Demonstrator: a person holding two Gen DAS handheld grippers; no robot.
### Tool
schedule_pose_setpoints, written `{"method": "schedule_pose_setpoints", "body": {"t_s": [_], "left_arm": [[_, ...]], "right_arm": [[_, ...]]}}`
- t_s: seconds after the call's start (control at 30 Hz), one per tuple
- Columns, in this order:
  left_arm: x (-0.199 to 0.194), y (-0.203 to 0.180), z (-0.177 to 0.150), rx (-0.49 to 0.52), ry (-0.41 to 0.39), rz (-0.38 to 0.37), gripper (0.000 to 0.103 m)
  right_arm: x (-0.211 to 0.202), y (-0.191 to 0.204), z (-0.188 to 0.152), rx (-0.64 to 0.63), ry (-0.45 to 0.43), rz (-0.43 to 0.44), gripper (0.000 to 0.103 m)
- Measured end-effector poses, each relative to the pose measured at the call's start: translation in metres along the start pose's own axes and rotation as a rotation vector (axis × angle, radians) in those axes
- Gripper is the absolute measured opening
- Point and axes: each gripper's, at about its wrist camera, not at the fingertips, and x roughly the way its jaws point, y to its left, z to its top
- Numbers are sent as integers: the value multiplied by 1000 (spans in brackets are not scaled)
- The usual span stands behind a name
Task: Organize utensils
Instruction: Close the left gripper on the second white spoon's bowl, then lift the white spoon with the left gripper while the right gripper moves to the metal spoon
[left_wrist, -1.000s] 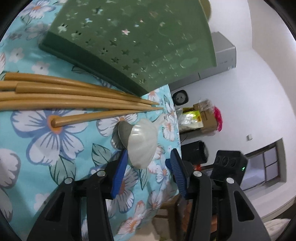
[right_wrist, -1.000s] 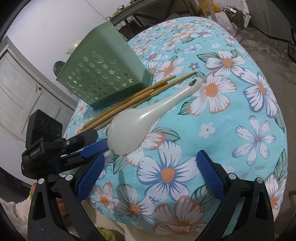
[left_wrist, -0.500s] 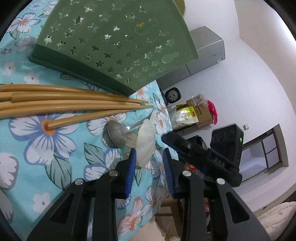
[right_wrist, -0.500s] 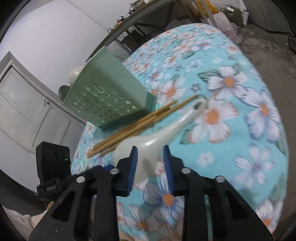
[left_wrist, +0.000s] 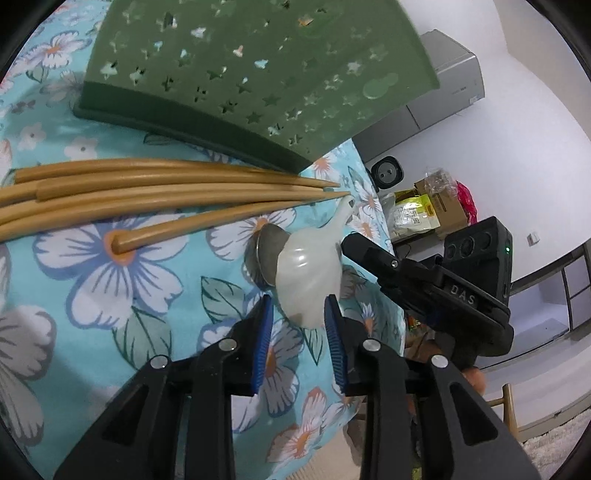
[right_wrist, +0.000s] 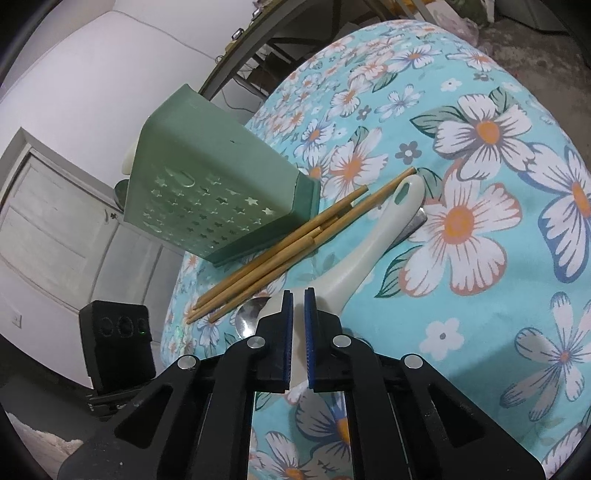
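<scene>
Right wrist view shows your right claw (right_wrist: 298, 332) clamped on the white spoon (right_wrist: 369, 243) bowl rim; its handle runs toward one o'clock beside the chopsticks (right_wrist: 295, 245). Your left claw (left_wrist: 298, 341) brackets the bowl, not visibly pinching. The green holder (right_wrist: 207, 192) stands at eleven o'clock.

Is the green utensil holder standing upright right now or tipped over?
Upright. The green utensil holder stands on its dark base on the floral tablecloth, star-cut wall rising; chopsticks lie beside that base.

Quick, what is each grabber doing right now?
Left gripper: open around the white spoon's bowl, not pinching.
Right gripper: shut on the white spoon.
</scene>
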Motion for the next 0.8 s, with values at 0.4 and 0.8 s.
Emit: {"method": "schedule_pose_setpoints", "body": {"t_s": [0.4, 0.8], "left_arm": [[-6, 7, -8, -55, -14, -168, 31], [12, -16, -5, 28, -2, -38, 28]], "right_arm": [[-7, -14, -1, 61, 2, 67, 3], [-10, -31, -9, 150, 35, 98, 3]]}}
